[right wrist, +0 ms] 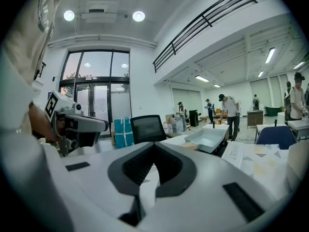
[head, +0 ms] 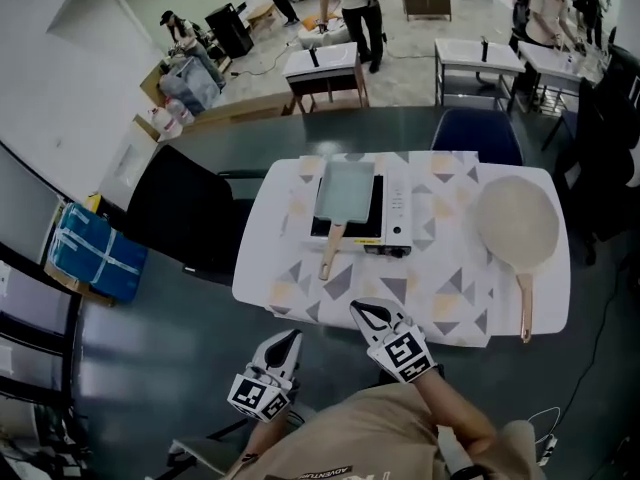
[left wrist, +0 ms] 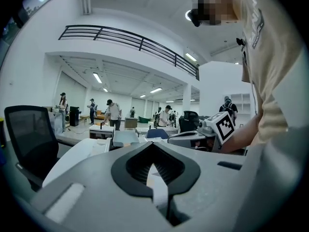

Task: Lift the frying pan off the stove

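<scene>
The rectangular frying pan [head: 347,190] sits on the stove [head: 397,213] at mid-counter [head: 455,303], with its wooden handle [head: 329,252] running out toward 6 o'clock. From the right gripper [head: 360,311] the pan lies at about 12 o'clock, and from the left gripper [head: 291,337] at about 1 o'clock. The right looks nearer the handle's end. Both pairs of jaws are together, with nothing between them.

A table [head: 256,243] with patterned cloth [head: 450,298] carries stove [head: 398,214] and round pan [head: 517,224].
</scene>
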### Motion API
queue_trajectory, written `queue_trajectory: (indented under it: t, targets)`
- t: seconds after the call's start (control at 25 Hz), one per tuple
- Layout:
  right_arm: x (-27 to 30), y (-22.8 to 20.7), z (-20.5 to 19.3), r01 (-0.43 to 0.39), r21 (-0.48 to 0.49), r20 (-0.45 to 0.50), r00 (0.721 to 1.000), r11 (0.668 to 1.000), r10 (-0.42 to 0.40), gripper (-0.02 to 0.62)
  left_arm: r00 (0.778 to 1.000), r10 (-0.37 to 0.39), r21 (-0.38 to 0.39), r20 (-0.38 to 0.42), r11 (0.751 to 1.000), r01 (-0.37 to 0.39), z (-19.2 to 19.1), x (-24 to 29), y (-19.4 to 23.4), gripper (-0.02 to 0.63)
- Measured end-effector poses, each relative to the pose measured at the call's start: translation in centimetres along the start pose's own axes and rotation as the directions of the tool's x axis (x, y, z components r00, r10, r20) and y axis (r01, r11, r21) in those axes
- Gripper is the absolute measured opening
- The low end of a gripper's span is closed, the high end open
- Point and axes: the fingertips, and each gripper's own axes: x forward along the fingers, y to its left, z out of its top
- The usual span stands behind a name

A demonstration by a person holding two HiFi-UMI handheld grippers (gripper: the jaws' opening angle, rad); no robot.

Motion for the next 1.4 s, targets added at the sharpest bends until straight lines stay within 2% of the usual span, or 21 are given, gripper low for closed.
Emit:
queue_trajectory:
  t: [0.4, 0.68, 0.88, 1.04, 1.4]
  targets:
    - [1.4, -5.9, -3.1, -0.004, 0.039, -0.082, 0.997, 0.999, 0.008, 0.003, 1.000, 0.003, -0.034, -0.030, 0.999, -0.004, 0.3, 6.3, 2.8, -0.002]
    - [2.5, -7.1, -3.2, -0.002, 0.035, -0.096, 0.995, 0.999, 0.005, 0.003, 0.998, -0.037, -0.026, -0.042, 0.999, 0.036, 0.7, 8.5, 3.0, -0.002]
    - [4.2, -7.2, -2.8, 0.006, 0.028, -0.099, 0.995, 1.000, -0.003, 0.003, 0.996, -0.068, -0.045, -0.059, 0.997, 0.065, -0.7, 9.1, 4.6, -0.002]
    - [5.3, -7.4, -2.4, 0.061, 0.024, -0.106, 0.993, 0.998, -0.058, 0.003, 0.991, -0.116, -0.075, -0.063, 0.991, 0.111, -1.0, 9.6, 6.0, -0.002]
    - [9.3, -7.3, 1.3, 0.203, 0.009, -0.109, 0.974, 0.979, -0.201, 0.003, 0.956, -0.290, -0.045, -0.043, 0.957, 0.288, 1.3, 11.2, 10.1, -0.002]
